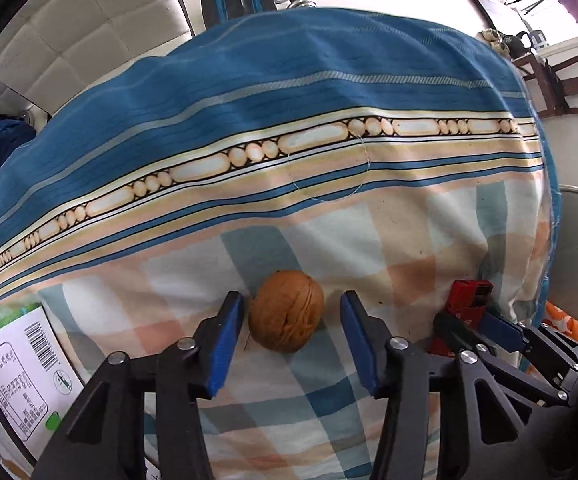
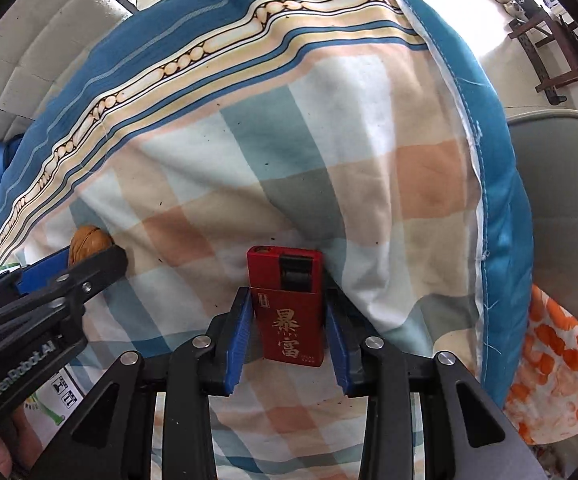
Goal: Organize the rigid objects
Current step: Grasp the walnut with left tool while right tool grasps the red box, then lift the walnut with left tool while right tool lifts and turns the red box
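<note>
We judge the sorting barely begun. Our left tool [image 1: 289,320] stands wide open around the walnut [image 1: 287,311] at 6 o'clock on the bed sheet [image 1: 329,208], not gripping. Our right tool [image 2: 287,334] closely flanks the red lighter [image 2: 287,308]; contact unclear.

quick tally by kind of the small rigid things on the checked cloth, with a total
walnut: 1, between the open fingers of the left tool
red lighter: 1, between the fingers of the right tool
total: 2
</note>
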Tool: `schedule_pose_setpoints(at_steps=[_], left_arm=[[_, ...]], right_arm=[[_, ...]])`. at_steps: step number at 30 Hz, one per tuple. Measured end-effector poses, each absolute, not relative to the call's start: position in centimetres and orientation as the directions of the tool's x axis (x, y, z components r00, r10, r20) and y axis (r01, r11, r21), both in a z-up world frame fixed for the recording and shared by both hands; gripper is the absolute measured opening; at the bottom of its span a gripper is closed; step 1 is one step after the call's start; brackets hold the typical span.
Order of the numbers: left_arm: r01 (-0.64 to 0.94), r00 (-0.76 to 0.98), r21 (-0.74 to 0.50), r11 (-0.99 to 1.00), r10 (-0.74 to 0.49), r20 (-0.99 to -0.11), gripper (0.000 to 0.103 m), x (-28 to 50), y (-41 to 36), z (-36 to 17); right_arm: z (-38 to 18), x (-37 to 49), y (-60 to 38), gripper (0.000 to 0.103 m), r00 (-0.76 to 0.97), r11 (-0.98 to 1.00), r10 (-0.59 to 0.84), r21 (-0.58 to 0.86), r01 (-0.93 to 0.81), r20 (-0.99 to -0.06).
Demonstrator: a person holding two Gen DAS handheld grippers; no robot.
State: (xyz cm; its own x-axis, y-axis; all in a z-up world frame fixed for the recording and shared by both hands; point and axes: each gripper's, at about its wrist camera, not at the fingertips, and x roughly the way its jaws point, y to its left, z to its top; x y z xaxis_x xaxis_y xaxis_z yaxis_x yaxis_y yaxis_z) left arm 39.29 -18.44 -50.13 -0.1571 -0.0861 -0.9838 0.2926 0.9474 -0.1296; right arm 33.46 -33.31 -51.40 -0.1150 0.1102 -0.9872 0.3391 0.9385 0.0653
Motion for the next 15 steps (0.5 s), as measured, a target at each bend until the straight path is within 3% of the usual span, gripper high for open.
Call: schedule_pose_setpoints(at_steps=[4, 15], left_arm=[[0.309, -0.135, -0.096, 0.946, -0.056, -0.989, 0.033, 39.5, -18.9, -50.3], [0.282, -0.134, -0.139, 0.949, -0.105, -0.985, 0.033, 35.5, -17.0, -47.7]], right_arm=[[-52.5, 34.4, -33.4, 0.038, -0.122, 0.940, 0.112, 0.065, 0.335, -0.986], [-51.9, 30.5, -30.3, 0.037, -0.130, 0.955, 0.136, 0.095, 0.282, -0.982]])
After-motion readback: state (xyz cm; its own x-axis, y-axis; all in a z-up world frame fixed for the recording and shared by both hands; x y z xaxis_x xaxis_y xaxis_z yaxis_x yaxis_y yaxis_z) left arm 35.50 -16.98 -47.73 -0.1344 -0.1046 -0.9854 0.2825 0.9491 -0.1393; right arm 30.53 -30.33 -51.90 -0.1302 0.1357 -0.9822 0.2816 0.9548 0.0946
